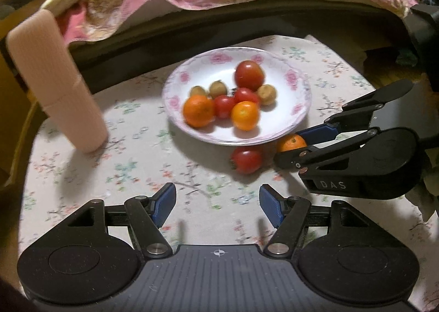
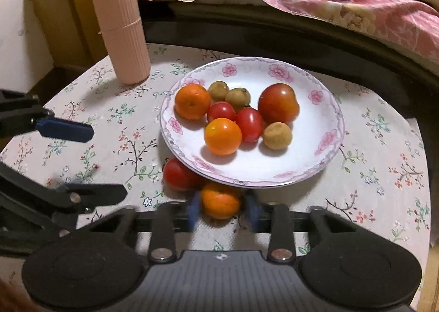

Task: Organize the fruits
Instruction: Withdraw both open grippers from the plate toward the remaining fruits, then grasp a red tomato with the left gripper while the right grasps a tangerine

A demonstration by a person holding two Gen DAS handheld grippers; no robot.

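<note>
Biggest risk here: the right gripper (image 2: 221, 211) had its blue pads either side of a loose orange (image 2: 220, 202) at lower centre, right against the plate (image 2: 323, 166) rim. It looked bright, round and slightly dimpled. Lifting could knock the plate or roll the neighbouring tomato (image 2: 179, 174) away. The left gripper (image 1: 218, 206) sat wide apart, empty.

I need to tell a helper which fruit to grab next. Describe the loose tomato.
Find the floral plate on the flowered tablecloth. At its near-left rim, off the plate, lies a red tomato beside a tangerine. It is the only red fruit on the cloth.
</note>
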